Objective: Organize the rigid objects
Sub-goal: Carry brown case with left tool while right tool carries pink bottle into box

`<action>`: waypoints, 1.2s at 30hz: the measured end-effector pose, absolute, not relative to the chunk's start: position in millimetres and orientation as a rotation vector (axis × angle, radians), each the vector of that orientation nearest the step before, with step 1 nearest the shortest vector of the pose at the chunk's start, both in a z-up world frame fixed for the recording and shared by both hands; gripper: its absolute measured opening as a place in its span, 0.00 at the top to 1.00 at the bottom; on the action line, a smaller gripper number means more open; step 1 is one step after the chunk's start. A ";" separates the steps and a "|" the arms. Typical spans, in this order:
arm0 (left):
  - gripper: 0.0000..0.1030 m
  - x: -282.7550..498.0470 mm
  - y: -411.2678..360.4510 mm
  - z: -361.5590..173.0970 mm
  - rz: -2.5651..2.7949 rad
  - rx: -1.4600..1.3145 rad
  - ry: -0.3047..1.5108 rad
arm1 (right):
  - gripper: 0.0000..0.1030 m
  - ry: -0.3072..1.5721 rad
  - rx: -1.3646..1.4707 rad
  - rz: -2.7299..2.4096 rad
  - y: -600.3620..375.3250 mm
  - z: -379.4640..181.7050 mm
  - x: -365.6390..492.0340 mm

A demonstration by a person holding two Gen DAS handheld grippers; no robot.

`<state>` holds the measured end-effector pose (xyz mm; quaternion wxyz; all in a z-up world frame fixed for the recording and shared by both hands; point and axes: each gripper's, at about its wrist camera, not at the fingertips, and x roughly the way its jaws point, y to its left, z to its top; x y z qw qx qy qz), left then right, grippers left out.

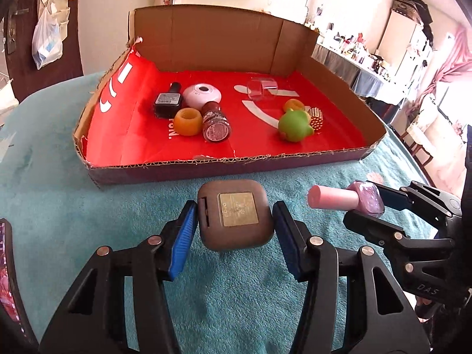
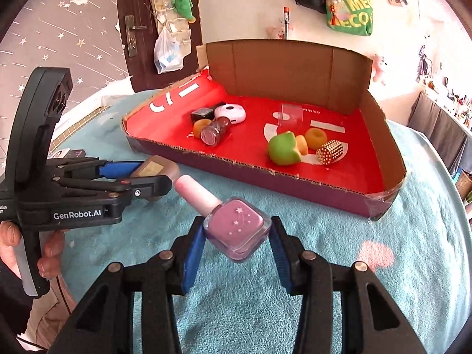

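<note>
My left gripper is shut on a grey-brown square compact with a gold label, held just above the teal towel. My right gripper is shut on a pink nail polish bottle with a pale pink cap, pointing left. Both sit just before the near wall of a cardboard tray with a red floor. The left gripper also shows in the right wrist view, with the compact in it; the polish bottle also shows in the left wrist view.
Inside the tray lie a black polish bottle, a white round case, an orange ring, a dark red glitter bottle, a clear cup, a green toy and a gold studded cylinder. A cluttered shelf stands far right.
</note>
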<state>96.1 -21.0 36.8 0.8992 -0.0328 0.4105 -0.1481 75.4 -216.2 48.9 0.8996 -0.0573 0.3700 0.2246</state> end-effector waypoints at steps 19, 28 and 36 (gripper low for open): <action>0.51 97.5 -19.1 69.8 -0.319 -0.064 0.765 | 0.55 0.696 -0.104 0.483 -212.8 77.3 79.9; 0.51 119.6 -25.1 78.8 -0.312 -0.035 0.743 | 0.55 0.682 -0.098 0.469 -215.0 86.5 105.4; 0.51 154.4 -24.8 69.9 -0.331 -0.042 0.813 | 0.55 0.770 -0.070 0.471 -217.4 74.2 143.4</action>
